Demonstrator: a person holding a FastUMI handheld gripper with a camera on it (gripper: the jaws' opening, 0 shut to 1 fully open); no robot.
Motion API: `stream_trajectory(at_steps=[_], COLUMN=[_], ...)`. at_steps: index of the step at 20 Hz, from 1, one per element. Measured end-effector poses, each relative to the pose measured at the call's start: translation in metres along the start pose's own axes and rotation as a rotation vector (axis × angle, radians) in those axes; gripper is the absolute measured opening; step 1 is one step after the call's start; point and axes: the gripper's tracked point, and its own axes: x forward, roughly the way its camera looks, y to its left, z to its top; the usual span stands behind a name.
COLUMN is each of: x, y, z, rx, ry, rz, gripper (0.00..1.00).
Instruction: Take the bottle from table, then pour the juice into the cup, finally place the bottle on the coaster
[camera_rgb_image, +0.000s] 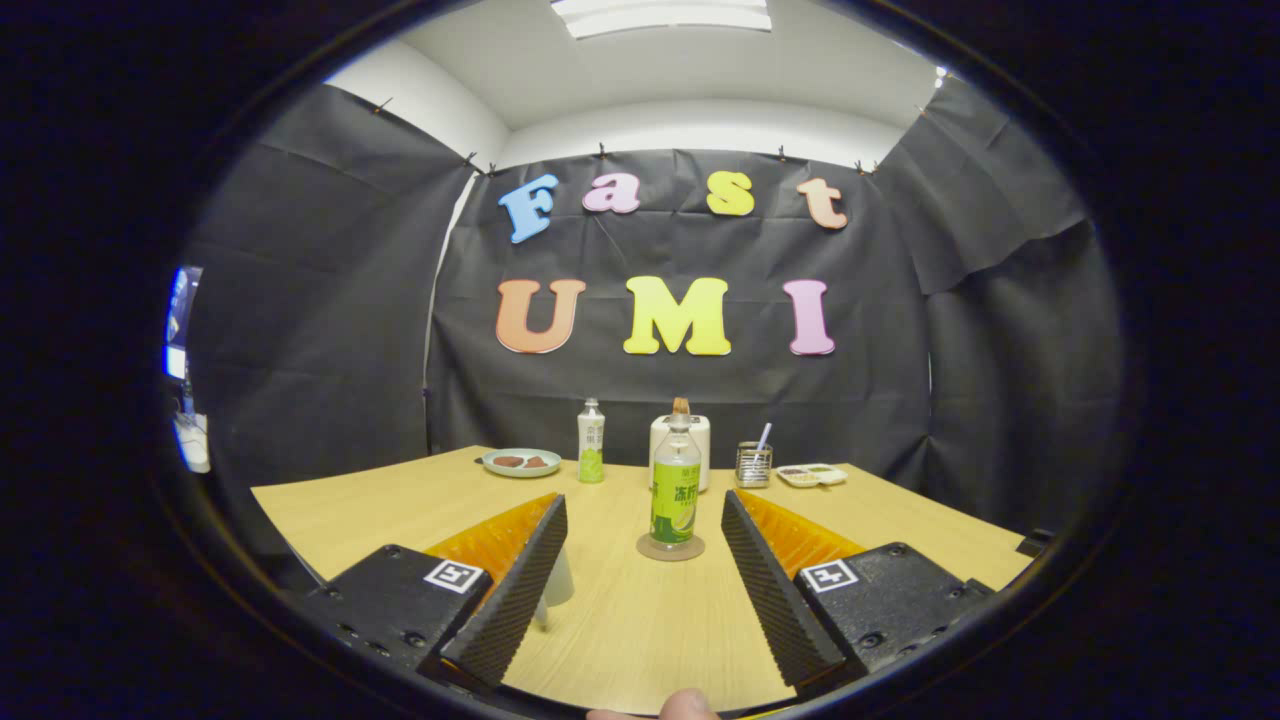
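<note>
The claw (640, 570) gapes empty; the bottle (675, 490) stands on the coaster (670, 548), cup (556, 580) seemingly behind its left finger.

The gripper (640, 560) is hovering low over the table's near edge, its two ribbed fingers (520, 580) spread wide apart, gripping nothing. A fingertip (688, 706) is peeking up between them.

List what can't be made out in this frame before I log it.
- Cup: mostly hidden behind one finger of the open gripper, so its contents can't be seen.
- Bottle on the coaster: juice level unclear, the label covers it.
- Plate and tray at the table's far end: contents too small.
</note>
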Motion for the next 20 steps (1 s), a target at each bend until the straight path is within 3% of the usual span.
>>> stream_trajectory(at_steps=[10, 20], x=[0.004, 0.005], y=[-0.001, -0.027], z=[-0.011, -0.026], rx=[0.008, 0.066], ry=[0.024, 0.090], rz=[0.012, -0.039], gripper=[1.00, 1.00])
